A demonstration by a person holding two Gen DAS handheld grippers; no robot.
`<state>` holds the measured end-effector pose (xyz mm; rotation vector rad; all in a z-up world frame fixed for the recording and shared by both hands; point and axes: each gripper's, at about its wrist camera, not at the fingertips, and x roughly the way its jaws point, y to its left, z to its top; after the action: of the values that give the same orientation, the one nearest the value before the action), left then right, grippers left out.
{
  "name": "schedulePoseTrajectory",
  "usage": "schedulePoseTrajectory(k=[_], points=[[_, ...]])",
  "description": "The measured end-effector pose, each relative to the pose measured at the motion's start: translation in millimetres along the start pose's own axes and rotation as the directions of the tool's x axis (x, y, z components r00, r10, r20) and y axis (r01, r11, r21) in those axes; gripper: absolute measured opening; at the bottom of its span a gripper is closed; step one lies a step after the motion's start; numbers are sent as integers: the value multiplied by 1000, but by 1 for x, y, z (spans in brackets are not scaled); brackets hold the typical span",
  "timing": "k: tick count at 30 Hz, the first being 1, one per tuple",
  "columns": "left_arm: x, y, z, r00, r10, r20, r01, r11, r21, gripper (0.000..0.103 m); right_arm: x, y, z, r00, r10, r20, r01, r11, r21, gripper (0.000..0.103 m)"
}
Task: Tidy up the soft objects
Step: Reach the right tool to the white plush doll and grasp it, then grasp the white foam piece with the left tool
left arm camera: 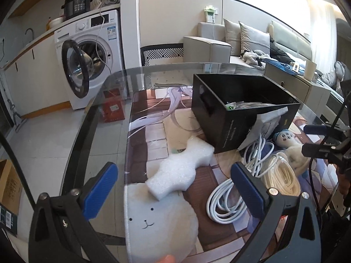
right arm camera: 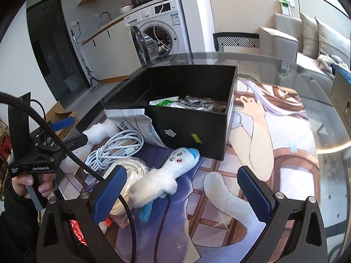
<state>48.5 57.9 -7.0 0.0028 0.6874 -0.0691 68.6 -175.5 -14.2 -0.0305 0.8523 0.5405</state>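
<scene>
While both grippers hang above the desk (left arm camera: 114, 83) with nothing in them, the choice of a first pick is wide open: the left gripper (left arm camera: 173, 188) has its jaws spread wide over the foam block (left arm camera: 179, 171), and the right gripper (right arm camera: 182, 188) has its jaws spread just as wide, the plush doll (right arm camera: 166, 175) lying just off its left finger. That doll rests on the printed mat (right arm camera: 274, 131), head pointing toward the black box (right arm camera: 188, 122), its body touching the cream rope coil (right arm camera: 129, 168), with the white cable bundle (right arm camera: 118, 146) just beyond and a paper bag (right arm camera: 131, 120) leaning against the box wall. The box stands open, with some packets already in the bottom, so it looks like the place for the soft things. My read is that the doll is the right hand's job. To do it well, shift the right gripper a touch to its left so the torso sits square between the fingers, come straight down, and close on the thick middle of the body, not the thin blue leg, which would let it dangle and swing. Watch the rope coil: pinch a loop with the plush and the whole coil drags along. The foam is light and springy, so the left jaws should close gently across its narrow waist or it may pop out sideways.
</scene>
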Motion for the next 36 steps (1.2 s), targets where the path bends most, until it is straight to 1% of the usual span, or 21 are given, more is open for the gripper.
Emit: schedulePoseTrajectory(k=[3, 7, 11, 14, 15, 17, 21, 23, 25, 26, 28, 29, 31, 36], points=[[4, 2, -1, 1000, 18, -12, -18, 1000, -1, 103, 7, -2, -1, 1000, -24, -19, 24, 1000, 0, 103], [8, 5, -2, 999, 19, -26, -20, 1000, -15, 103, 12, -2, -3, 998, -45, -46, 44, 999, -12, 102], [11, 8, -3, 999, 31, -38, -31, 999, -20, 103, 11, 1, -2, 996, -71, -58, 68, 996, -56, 101], [14, 10, -5, 998, 35, -48, -36, 999, -21, 103, 11, 2, -2, 997, -53, -61, 50, 997, -56, 94], [15, 9, -5, 998, 36, -52, -37, 999, -21, 103, 10, 3, -3, 997, -44, -60, 41, 998, -57, 90], [15, 9, -5, 998, 39, -57, -40, 999, -20, 103, 11, 6, -4, 998, -32, -60, 28, 998, -59, 87], [19, 8, -5, 997, 47, -69, -48, 999, -12, 103, 13, 5, -5, 998, 16, -64, -19, 999, -34, 76], [21, 9, -6, 996, 48, -77, -49, 999, -12, 103, 12, 5, -5, 997, 31, -63, -33, 999, -25, 73], [22, 9, -5, 996, 48, -80, -49, 999, -14, 103, 12, 5, -5, 995, 69, -72, -70, 997, -15, 60], [23, 10, -4, 995, 50, -83, -51, 999, -16, 103, 12, 6, -5, 993, 89, -78, -90, 996, -9, 57], [26, 11, -3, 995, 55, -89, -58, 998, -25, 103, 11, 8, -5, 989, 115, -88, -116, 993, -6, 47], [27, 11, -3, 994, 56, -92, -58, 998, -28, 103, 11, 9, -5, 988, 126, -88, -128, 992, -9, 44], [29, 12, -2, 993, 58, -99, -62, 998, -32, 103, 9, 12, -6, 988, 124, -87, -126, 992, -19, 40], [35, 11, -2, 991, 53, -123, -57, 998, -23, 103, 3, 17, -6, 990, 117, -78, -121, 991, -51, 36]])
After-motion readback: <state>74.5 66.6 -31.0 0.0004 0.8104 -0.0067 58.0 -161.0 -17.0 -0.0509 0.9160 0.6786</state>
